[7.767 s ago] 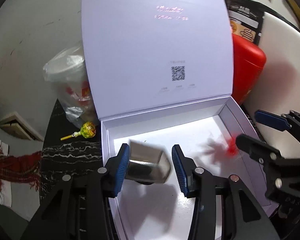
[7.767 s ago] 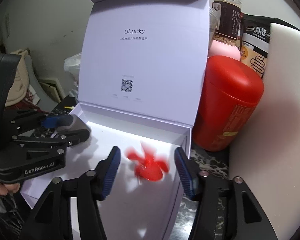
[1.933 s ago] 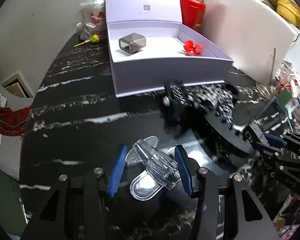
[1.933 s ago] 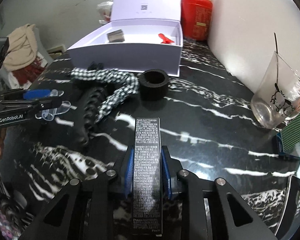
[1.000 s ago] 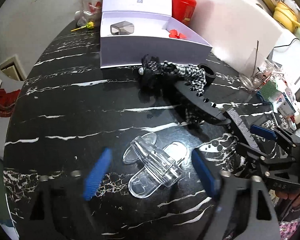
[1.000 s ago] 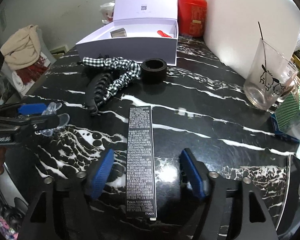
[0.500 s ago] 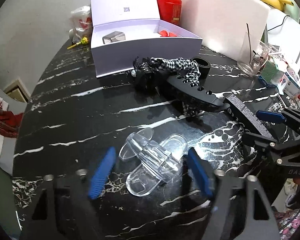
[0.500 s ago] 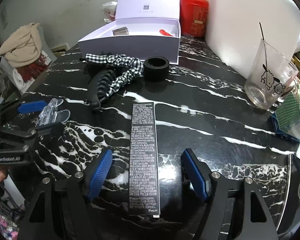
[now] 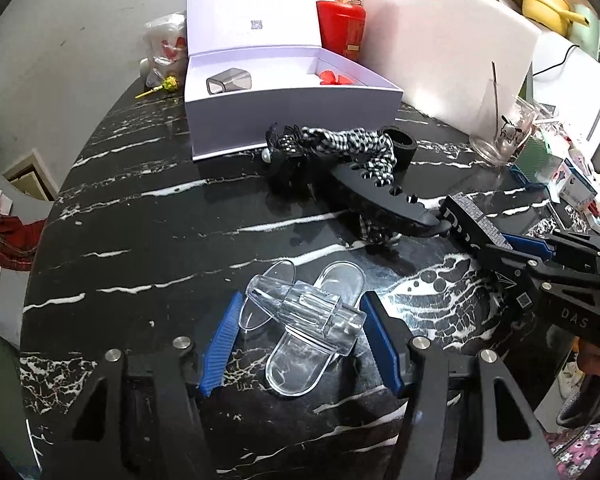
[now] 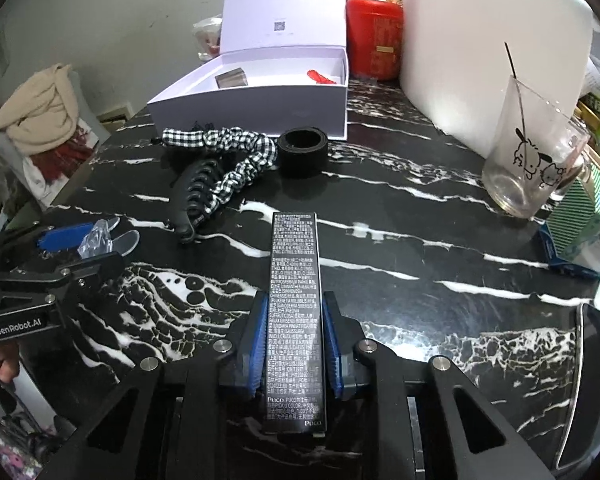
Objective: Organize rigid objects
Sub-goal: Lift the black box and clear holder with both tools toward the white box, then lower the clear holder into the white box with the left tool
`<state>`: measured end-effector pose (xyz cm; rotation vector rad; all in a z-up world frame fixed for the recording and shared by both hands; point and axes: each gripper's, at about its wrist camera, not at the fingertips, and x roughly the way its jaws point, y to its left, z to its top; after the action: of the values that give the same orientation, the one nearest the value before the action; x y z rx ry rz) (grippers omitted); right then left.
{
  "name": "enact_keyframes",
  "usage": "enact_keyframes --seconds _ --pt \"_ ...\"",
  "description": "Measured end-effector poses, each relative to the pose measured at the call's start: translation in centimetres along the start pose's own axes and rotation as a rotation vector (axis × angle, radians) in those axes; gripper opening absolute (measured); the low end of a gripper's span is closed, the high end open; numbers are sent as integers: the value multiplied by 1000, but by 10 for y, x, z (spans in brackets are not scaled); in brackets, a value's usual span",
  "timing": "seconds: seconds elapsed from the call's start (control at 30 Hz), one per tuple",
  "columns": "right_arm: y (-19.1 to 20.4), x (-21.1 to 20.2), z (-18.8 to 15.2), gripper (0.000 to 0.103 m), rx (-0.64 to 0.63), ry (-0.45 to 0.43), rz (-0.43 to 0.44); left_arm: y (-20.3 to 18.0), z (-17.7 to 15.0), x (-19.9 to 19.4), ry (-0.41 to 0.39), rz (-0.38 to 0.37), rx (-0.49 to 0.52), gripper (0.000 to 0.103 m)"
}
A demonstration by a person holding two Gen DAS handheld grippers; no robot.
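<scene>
A clear plastic hair clip (image 9: 296, 364) lies on the black marble table (image 9: 160, 220), and my left gripper (image 9: 302, 306) is shut on it, blue pads against both ends. The right wrist view shows the same clip (image 10: 96, 240) at its left edge. My right gripper (image 10: 295, 304) has its jaws closing on a long black printed box (image 10: 294, 248), and the pads press its two sides. The box lies flat and points away. An open white gift box (image 9: 292, 116) at the back holds a grey metal case (image 9: 228, 80) and a red piece (image 9: 334, 77).
A black claw clip (image 10: 192, 196), a gingham scrunchie (image 10: 228, 148) and a black ring (image 10: 302, 152) lie mid-table. A cartoon glass (image 10: 528, 172) and a green box (image 10: 576, 212) stand right. A red canister (image 10: 374, 40) and a white board (image 10: 480, 40) are behind.
The left jaws came in from wide apart onto the clear clip. In the last half second the right jaws closed from wide apart onto the black box. Neither hand shifted much.
</scene>
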<state>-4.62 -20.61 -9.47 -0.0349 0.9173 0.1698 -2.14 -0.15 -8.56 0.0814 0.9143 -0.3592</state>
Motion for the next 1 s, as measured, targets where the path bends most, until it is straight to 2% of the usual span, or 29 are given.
enact_keyframes --seconds 0.4,1.0 --pt "-4 -21 13 25 1 -47 -11 4 27 -18 -38 -26 -54 60" --pt "-3 -37 62 25 -74 -124 31 6 83 -37 -139 15 -37 60"
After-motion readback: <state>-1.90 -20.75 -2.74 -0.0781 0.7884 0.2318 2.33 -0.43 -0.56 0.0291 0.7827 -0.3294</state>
